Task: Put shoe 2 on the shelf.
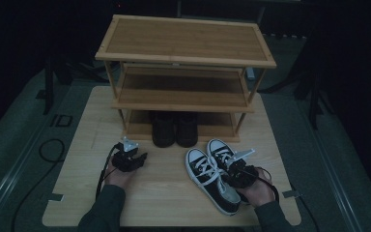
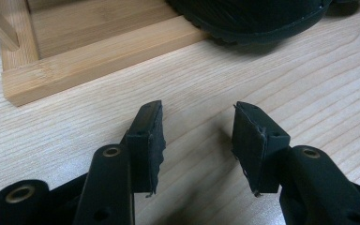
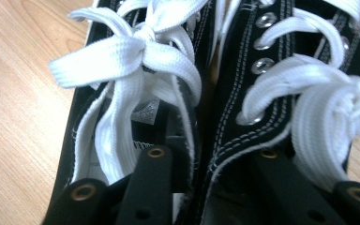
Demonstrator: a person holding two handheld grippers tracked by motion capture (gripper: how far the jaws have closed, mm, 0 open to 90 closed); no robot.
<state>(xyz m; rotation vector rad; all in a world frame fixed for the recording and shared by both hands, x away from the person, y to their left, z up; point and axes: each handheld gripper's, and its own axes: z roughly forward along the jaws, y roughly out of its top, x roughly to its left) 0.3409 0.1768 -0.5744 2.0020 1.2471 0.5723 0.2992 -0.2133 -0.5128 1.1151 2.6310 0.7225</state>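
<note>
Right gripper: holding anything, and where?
The right gripper pinches the pair of black canvas sneakers with white laces by their adjoining inner collar walls, one jaw inside each shoe. The left gripper holds nothing.

Legible text — one marking: "ID" in dark letters on the grey floor [image 1: 60, 120], left of the frame beside the table [image 1: 174, 203] — nothing readable elsewhere.

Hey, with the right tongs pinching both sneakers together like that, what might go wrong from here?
1. The right tongs reach one jaw into each of the black canvas sneakers with white laces, pinching only the two soft inner walls; the pair may sag or slip when lifted.
2. Loose lace loops lie beside the jaws and could snag.
3. Dark shoes already fill the bamboo rack's bottom shelf, so placing there risks a bump.
</note>
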